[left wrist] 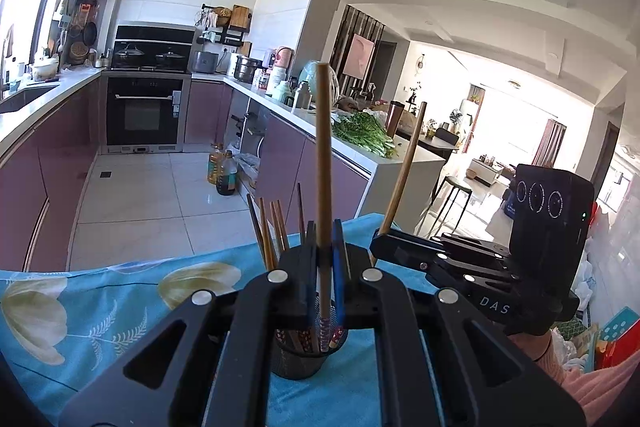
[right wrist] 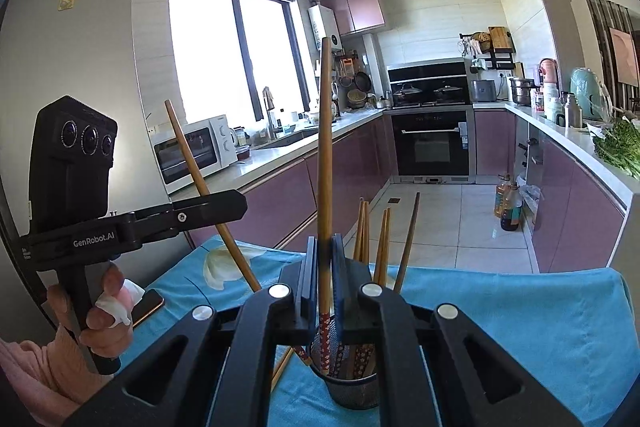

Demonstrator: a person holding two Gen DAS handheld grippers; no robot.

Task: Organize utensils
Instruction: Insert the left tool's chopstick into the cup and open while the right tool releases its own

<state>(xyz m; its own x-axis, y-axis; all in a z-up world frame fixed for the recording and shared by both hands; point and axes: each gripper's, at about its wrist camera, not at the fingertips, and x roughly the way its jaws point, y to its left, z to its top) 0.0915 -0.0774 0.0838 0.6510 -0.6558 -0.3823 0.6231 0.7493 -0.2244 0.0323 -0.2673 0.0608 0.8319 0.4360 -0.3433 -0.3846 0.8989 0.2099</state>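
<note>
— Bamboo: one long brown chopstick point(left wrist: 323, 163) clamped upright in the left gripper point(left wrist: 325, 259), centre frame; why upright?

— For dropping tip-up into the black mesh holder point(left wrist: 298, 359) on the blue floral cloth point(left wrist: 80, 307), lower centre. Right gripper point(right wrist: 324, 279) is clamped on another brown patterned-end chopstick point(right wrist: 325, 167), likewise above that holder.
</note>
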